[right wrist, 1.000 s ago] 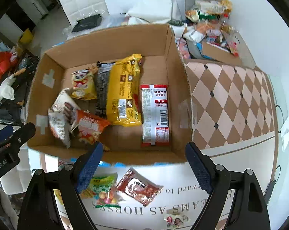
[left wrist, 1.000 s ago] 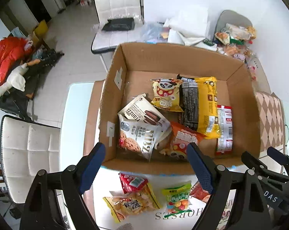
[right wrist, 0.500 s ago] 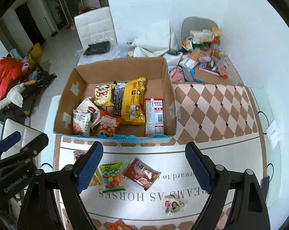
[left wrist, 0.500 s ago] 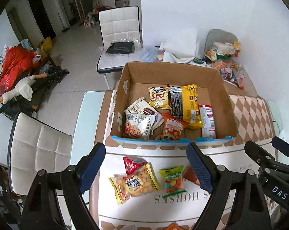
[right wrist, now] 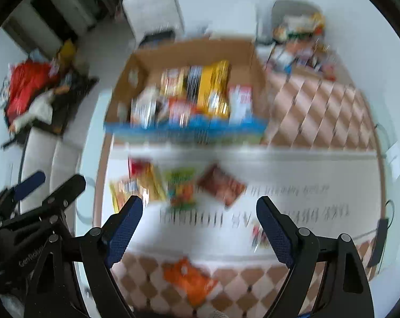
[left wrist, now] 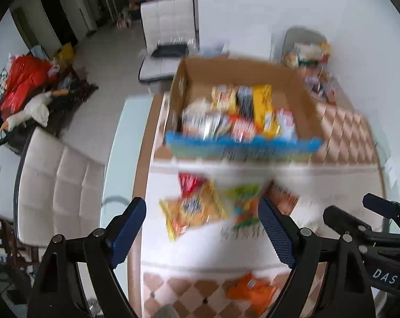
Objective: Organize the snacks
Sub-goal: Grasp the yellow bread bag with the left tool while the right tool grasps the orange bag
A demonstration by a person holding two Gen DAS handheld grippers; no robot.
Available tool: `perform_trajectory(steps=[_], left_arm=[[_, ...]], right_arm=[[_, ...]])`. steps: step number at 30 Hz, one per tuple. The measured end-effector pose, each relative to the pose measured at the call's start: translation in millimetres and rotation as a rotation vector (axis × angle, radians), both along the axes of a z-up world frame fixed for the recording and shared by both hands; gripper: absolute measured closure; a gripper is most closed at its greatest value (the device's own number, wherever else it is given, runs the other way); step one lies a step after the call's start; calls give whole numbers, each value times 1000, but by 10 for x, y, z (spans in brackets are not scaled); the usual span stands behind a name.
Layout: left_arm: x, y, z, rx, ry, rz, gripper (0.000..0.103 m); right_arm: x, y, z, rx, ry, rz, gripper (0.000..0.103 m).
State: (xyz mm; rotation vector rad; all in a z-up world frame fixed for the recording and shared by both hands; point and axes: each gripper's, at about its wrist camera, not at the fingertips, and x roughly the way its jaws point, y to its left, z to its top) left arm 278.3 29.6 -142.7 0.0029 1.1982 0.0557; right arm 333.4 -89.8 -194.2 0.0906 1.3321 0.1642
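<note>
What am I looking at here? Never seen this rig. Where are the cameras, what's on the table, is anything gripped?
No robot: a person carries one handheld two-finger gripper per hand, each with a fisheye camera looking down its fingers. One picture is from the left gripper, the other from the right gripper. Each also sees the other at its edge. Both are open and hold nothing. On the table sits a cardboard box of snack packets. Loose in front lie a yellow packet, a green candy bag, a brown packet and an orange packet. The pictures are motion-blurred.
</note>
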Motion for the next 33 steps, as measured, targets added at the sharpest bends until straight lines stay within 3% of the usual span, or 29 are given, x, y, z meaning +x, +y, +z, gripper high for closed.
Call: perform_trajectory(steps=[3, 9, 13, 16, 20, 22, 25, 29, 33], left_arm=[[-227, 97, -518, -5, 142, 21, 7], [-719, 289, -1426, 36, 358, 92, 7], [-881, 414, -1745, 46, 438, 139, 7], [-906, 451, -1820, 69, 449, 157, 7], [-819, 477, -1789, 73, 440, 169, 7], [-768, 471, -1741, 77, 424, 171, 7], [-660, 431, -1646, 84, 400, 152, 7], [-439, 271, -1546, 108, 367, 58, 7], [-113, -2, -1523, 224, 324, -141, 7]], right_arm=[[-244, 101, -485, -23, 134, 77, 13], [-753, 387, -1478, -107, 366, 281, 13], [-997, 549, -2008, -146, 478, 378, 13], [-1119, 590, -2290, -140, 538, 399, 13], [-1203, 640, -2377, -161, 537, 414, 16], [-1237, 625, -2389, -165, 535, 405, 21], [-1222, 516, -2391, -132, 543, 333, 41], [-1034, 191, -2357, -131, 523, 181, 46], [-846, -203, -2341, -102, 528, 42, 47]])
